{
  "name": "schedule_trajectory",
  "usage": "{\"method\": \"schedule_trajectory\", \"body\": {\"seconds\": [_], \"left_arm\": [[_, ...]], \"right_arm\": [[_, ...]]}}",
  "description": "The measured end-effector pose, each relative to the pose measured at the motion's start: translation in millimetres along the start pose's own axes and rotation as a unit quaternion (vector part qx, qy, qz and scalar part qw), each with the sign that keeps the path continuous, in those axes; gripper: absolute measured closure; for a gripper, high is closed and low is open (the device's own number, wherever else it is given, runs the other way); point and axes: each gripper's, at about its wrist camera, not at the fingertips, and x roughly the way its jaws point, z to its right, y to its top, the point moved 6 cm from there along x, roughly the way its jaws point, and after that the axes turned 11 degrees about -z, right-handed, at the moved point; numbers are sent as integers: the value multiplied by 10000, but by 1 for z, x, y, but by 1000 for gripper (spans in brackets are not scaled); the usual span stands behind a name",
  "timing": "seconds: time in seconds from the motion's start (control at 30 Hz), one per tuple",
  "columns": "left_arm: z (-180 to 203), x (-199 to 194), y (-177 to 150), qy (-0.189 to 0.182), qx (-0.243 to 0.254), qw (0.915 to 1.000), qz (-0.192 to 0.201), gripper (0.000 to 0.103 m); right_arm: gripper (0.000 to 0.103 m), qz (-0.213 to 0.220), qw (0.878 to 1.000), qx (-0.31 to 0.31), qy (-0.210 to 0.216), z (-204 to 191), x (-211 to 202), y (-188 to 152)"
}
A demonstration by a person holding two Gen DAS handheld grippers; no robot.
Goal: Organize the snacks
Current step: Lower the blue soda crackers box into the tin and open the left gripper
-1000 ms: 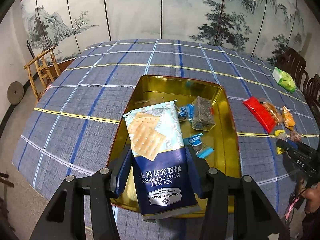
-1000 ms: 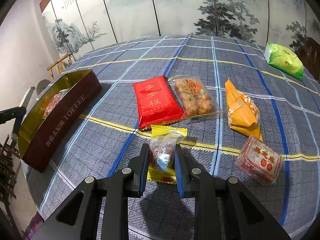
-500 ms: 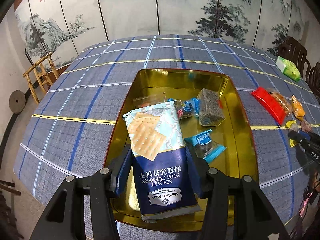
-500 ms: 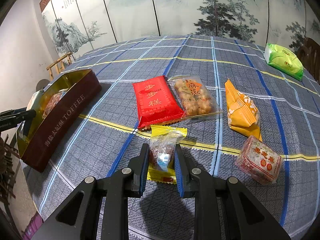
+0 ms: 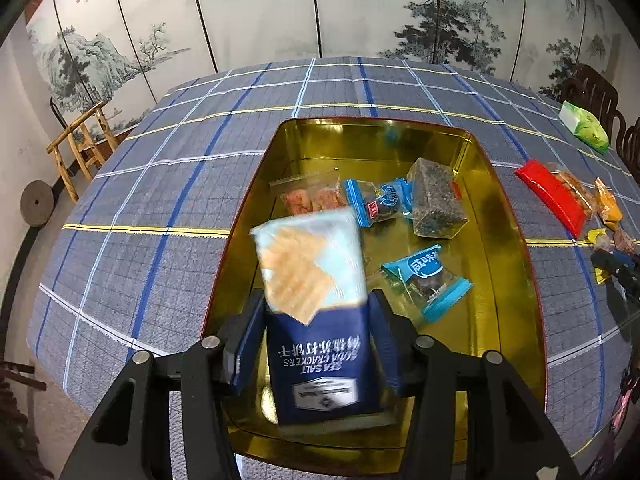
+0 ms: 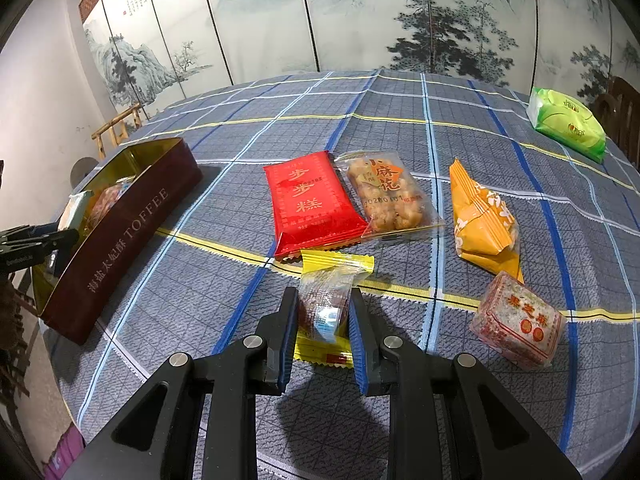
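Left gripper (image 5: pixel 316 320) has its blue pads pressed on the dark lower half of the sea salt cracker pack (image 5: pixel 316 312), jaws partly apart around its width, and the pack hangs over the near end of the gold tin (image 5: pixel 508 248). Compared with a second ago the tin fills more of the left wrist view, the pack now blurs with motion, and a clear bag of reddish pieces (image 5: pixel 308 196) shows beyond its top edge where the pack covered it before. Inside the tin lie two blue-wrapped sweets (image 5: pixel 424 280) and (image 5: pixel 378 200), and a dark block in clear wrap (image 5: pixel 436 196) at the far right. Right gripper (image 6: pixel 323 312) sits exactly as before, closed down tight on a small clear sweet with yellow ends (image 6: pixel 330 292) resting on the checked tablecloth (image 6: pixel 200 280). Beyond it, unchanged, the red pack (image 6: pixel 312 200) touches the clear bag of fried twists (image 6: pixel 384 196); the orange pack (image 6: pixel 480 220) and the pink-wrapped cake (image 6: pixel 516 320) lie to the right, and the green pack (image 6: pixel 566 122) is well apart at the far right.
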Motion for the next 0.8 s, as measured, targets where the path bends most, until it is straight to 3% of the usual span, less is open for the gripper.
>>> {"method": "schedule_trajectory", "body": {"seconds": [0.8], "left_arm": [[7, -29, -19, 227, -65, 9994, 268, 54]], "right_arm": [[78, -23, 10000, -18, -53, 0, 0, -1]]}}
